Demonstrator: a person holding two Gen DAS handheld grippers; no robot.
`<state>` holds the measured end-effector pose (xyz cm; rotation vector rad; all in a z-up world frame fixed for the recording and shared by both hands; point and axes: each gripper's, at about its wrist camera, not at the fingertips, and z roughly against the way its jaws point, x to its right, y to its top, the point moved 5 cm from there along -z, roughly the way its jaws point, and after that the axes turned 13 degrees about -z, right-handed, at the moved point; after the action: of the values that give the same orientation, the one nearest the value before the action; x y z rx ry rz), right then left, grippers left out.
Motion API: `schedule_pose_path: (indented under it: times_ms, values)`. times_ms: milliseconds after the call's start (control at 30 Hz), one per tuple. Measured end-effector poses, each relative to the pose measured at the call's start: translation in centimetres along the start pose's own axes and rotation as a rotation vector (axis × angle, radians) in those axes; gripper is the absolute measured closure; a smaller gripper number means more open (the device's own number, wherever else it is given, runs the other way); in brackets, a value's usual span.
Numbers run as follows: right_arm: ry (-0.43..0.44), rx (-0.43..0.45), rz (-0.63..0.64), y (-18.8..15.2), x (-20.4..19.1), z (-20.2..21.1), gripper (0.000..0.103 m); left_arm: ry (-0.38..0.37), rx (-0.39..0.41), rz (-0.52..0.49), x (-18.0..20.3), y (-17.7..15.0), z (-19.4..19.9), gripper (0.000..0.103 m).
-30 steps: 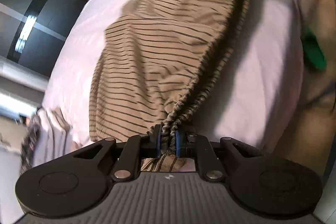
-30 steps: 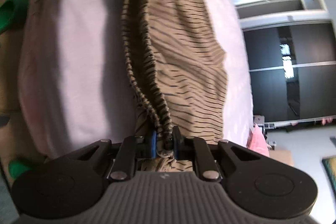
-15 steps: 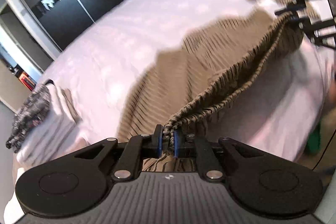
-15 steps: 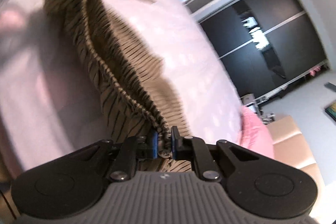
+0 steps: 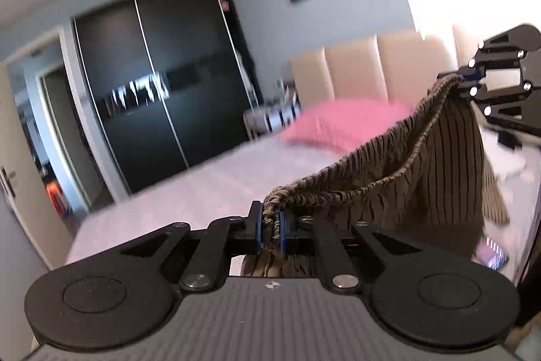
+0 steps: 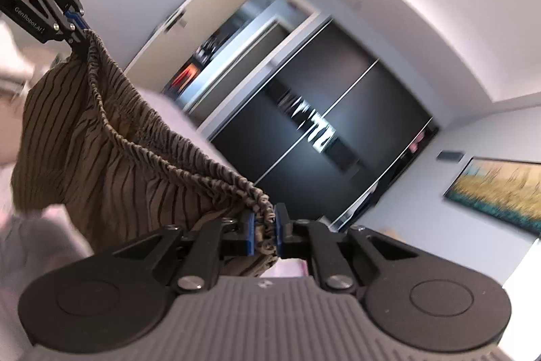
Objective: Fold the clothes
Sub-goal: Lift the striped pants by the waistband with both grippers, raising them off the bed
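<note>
A brown garment with thin dark stripes (image 5: 436, 154) hangs in the air above the bed, stretched by its gathered elastic waistband between both grippers. My left gripper (image 5: 270, 227) is shut on one end of the waistband, at the bottom of the left wrist view. My right gripper (image 6: 264, 229) is shut on the other end. Each gripper shows in the other's view: the right gripper (image 5: 465, 80) at the upper right, the left gripper (image 6: 79, 29) at the upper left. The fabric (image 6: 84, 151) sags below the waistband; its lower part is hidden.
The bed (image 5: 189, 195) with a pale cover lies below, with a pink pillow (image 5: 341, 124) and a beige padded headboard (image 5: 365, 70) behind. Dark sliding wardrobe doors (image 5: 162, 97) fill the far wall. A painting (image 6: 503, 188) hangs on the wall.
Both grippers have risen and rolled level, lifting the striped garment off the bed. The views now look across the room, not down at the cover.
</note>
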<state>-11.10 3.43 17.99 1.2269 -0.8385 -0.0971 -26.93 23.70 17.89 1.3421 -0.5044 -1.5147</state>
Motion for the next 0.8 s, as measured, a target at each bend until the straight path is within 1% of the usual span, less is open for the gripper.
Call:
schedule_pose_path:
  times_ms: [100,167,267,333,467,567,667,733,800]
  values:
    - [-0.014,0.032,-0.007,2.2,1.6,-0.3,0.090,0.019,0.047,-0.014,-1.5,2.7,0.7,0.095]
    - [-0.012,0.032,-0.008,2.9,2.5,-1.1,0.090,0.036,0.051,-0.038,-1.9,3.9,0.4,0.095]
    - [0.021,-0.022,-0.015,2.2,2.6,-3.1,0.090,0.032,0.002,-0.065,-2.1,4.1,-1.8,0.095]
    - [0.039,-0.065,0.001,1.4,2.3,-4.5,0.090,0.021,-0.045,-0.075,-2.0,3.6,-3.8,0.095]
    - [0.064,-0.154,0.043,-0.8,1.2,-9.4,0.091,0.011,-0.144,-0.100,-2.3,2.1,-8.6,0.095]
    - [0.053,-0.206,0.077,-2.4,0.3,-13.5,0.091,0.028,-0.195,-0.110,-3.0,1.1,-12.4,0.095]
    - [0.022,-0.226,0.071,-2.8,0.3,-17.6,0.091,0.066,-0.201,-0.102,-3.9,1.0,-15.0,0.095]
    - [-0.018,-0.200,0.078,-2.3,0.6,-19.2,0.091,0.122,-0.173,-0.110,-4.8,1.7,-16.0,0.095]
    - [-0.067,-0.150,0.081,-1.3,1.2,-20.2,0.091,0.184,-0.133,-0.118,-5.8,2.6,-16.5,0.095]
